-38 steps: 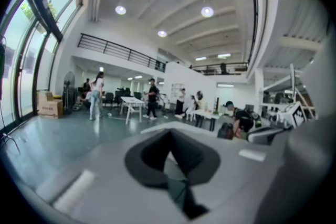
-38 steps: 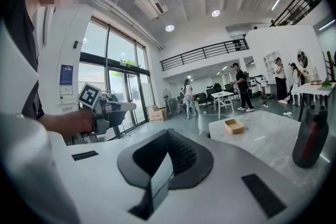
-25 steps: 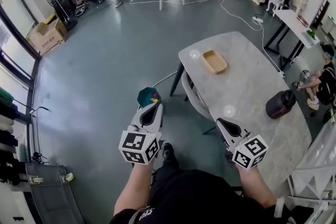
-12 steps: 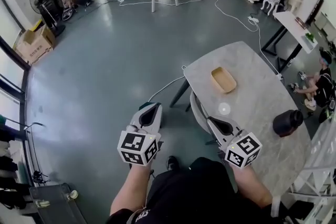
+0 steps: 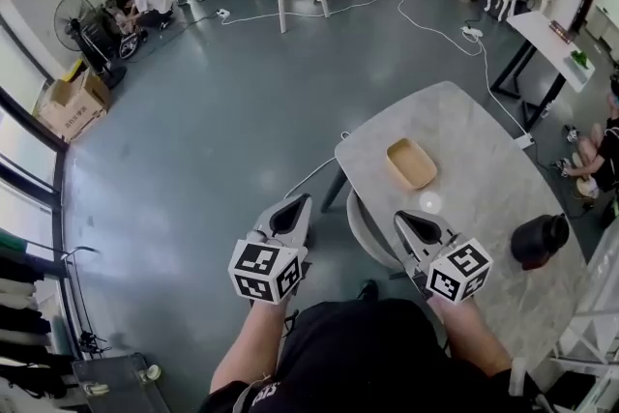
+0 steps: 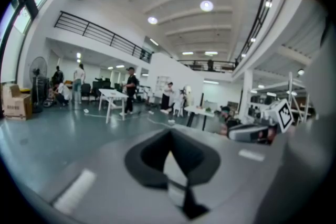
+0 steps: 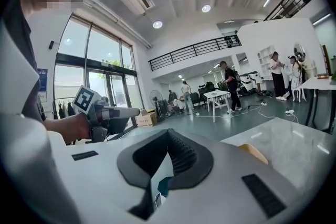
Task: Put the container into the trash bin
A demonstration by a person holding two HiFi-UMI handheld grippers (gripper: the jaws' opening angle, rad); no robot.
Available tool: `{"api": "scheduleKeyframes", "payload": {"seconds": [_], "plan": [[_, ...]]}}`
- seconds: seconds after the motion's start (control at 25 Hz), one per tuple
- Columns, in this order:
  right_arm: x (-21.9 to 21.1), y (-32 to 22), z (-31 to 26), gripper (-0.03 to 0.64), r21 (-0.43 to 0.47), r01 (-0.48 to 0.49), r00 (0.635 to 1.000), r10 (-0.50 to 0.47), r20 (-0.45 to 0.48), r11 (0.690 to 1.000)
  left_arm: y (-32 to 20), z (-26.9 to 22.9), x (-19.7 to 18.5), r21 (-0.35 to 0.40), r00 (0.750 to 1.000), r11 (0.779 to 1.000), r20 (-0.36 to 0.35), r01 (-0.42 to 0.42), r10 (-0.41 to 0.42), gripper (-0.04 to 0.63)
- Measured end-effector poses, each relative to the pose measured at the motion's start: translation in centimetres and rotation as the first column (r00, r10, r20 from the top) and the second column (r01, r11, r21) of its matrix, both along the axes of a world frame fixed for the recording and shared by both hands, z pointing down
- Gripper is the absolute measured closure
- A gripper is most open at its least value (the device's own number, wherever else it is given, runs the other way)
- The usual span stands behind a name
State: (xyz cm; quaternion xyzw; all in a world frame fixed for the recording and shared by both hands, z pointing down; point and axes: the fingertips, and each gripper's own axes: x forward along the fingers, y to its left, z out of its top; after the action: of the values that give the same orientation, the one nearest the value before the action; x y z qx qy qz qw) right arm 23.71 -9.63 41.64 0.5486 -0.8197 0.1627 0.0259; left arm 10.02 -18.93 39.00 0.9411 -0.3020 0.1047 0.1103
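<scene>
Your left gripper [image 5: 298, 202] has its jaws drawn together with nothing between them, and it hangs over the grey floor [image 5: 213, 140], off the left side of the table [image 5: 484, 126]. Your right gripper [image 5: 402, 219] is likewise pinched to a point and empty, its tip at the table's near-left edge, just beside a pale chair [image 5: 360, 232] tucked under the top. The container (a shallow tan tray) [image 5: 411, 162] lies flat on the tabletop, ahead of the right gripper and apart from it; in the right gripper view a bit of its rim peeks out to the right of the jaws. A black jug [image 5: 539, 242] stands near the table's right edge, well apart from the container. You hold both grippers side by side, pointing forward and slightly down, neither touching anything
</scene>
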Motion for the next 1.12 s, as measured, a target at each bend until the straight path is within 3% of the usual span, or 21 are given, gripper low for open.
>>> {"api": "scheduleKeyframes", "payload": {"seconds": [0.44, 0.68, 1.12], "plan": [[5.0, -2.4, 3.8, 0.621, -0.104, -0.013, 1.000, 0.014, 0.011, 0.994, -2.2, 3.2, 6.9, -0.075, 0.997, 0.995, 0.019, -0.067, 0.069, 0.588], [6.3, -5.1, 6.6, 0.618, -0.179, -0.014, 1.000, 0.009, -0.027, 0.984, -4.9, 5.7, 10.0, -0.119, 0.991, 0.984, 0.013, -0.133, 0.135, 0.587], [9.7, -9.4, 12.5, 0.516, -0.329, -0.064, 0.995, 0.033, -0.099, 0.942, -8.1, 10.1, 14.0, -0.217, 0.977, 0.955, 0.024, -0.202, 0.212, 0.587]]}}
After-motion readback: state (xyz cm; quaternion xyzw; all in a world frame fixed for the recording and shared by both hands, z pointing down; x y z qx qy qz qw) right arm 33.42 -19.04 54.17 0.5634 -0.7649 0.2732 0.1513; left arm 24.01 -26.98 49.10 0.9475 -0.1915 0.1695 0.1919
